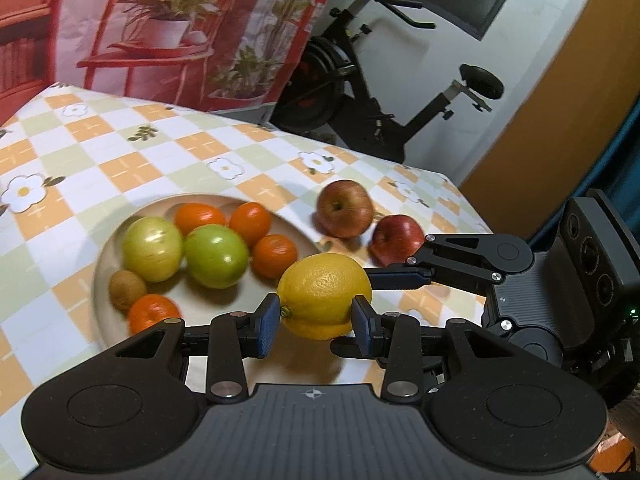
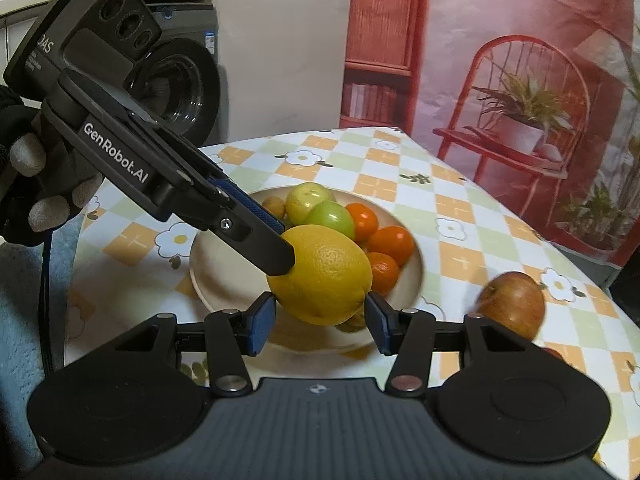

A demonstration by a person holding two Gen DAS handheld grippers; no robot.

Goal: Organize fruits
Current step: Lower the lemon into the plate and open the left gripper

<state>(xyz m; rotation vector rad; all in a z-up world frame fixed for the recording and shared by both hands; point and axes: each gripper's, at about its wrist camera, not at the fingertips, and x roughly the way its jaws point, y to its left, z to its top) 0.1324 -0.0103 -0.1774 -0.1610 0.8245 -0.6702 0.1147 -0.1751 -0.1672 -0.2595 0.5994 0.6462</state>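
Note:
A big yellow orange (image 1: 325, 295) hangs above the table by the plate's right edge. My left gripper (image 1: 316, 320) is shut on it, blue pads on both sides. My right gripper (image 2: 316, 318) also has its pads around the same orange (image 2: 320, 274); whether both pads press on it is unclear. In the left wrist view the right gripper's fingers (image 1: 404, 278) reach the orange from the right. The beige plate (image 1: 105, 256) holds two green apples (image 1: 216, 256), several small oranges and a kiwi (image 1: 127, 289). Two red apples (image 1: 345, 209) lie on the cloth right of the plate.
The table has a checked flower cloth (image 1: 120, 160). An exercise bike (image 1: 360, 80) stands beyond its far edge. In the right wrist view a washing machine (image 2: 176, 80) stands behind the table, and one red apple (image 2: 511, 305) lies near the right edge.

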